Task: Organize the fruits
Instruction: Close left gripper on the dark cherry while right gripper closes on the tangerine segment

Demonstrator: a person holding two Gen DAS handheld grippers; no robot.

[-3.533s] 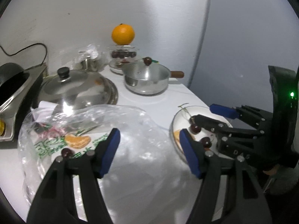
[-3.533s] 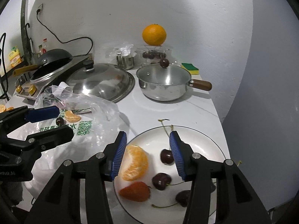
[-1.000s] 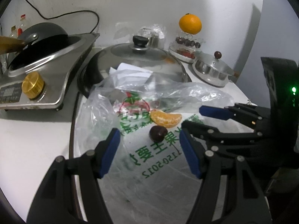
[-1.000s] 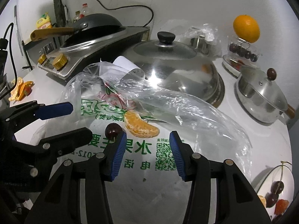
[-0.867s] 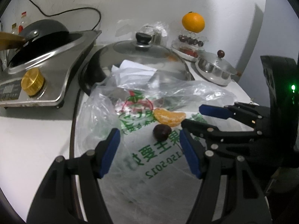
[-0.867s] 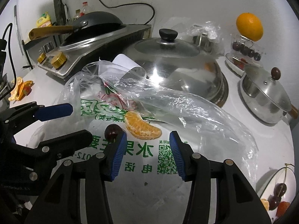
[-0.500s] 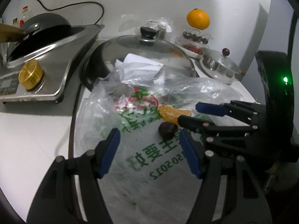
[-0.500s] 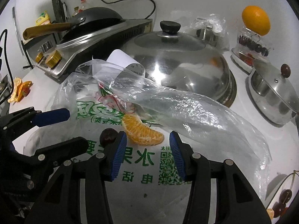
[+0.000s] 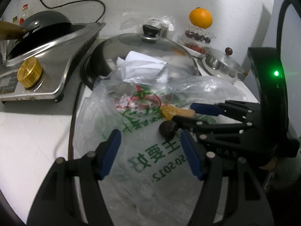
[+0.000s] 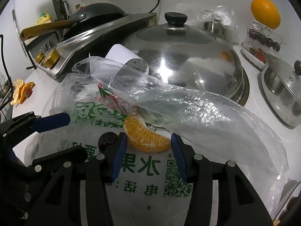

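Note:
An orange segment (image 10: 145,136) and a dark cherry (image 10: 107,139) lie on a clear plastic bag with green print (image 10: 143,167). My right gripper (image 10: 148,154) is open, its blue pads on either side of the segment, which also shows in the left wrist view (image 9: 174,112). My left gripper (image 9: 152,155) is open and empty over the bag, the cherry (image 9: 167,130) just ahead of its right finger. The right gripper (image 9: 185,114) reaches in from the right there.
A large domed steel lid (image 10: 180,56) sits behind the bag. A small lidded pot (image 10: 282,86), a tray of cherries (image 10: 263,39) and a whole orange (image 10: 266,12) stand at the right. A stove with a black wok (image 10: 90,18) is at the left. Orange peel (image 10: 21,90) lies far left.
Both grippers have moved from the plate over to the bag. In the last second my right gripper has come forward until its pads flank the orange segment.

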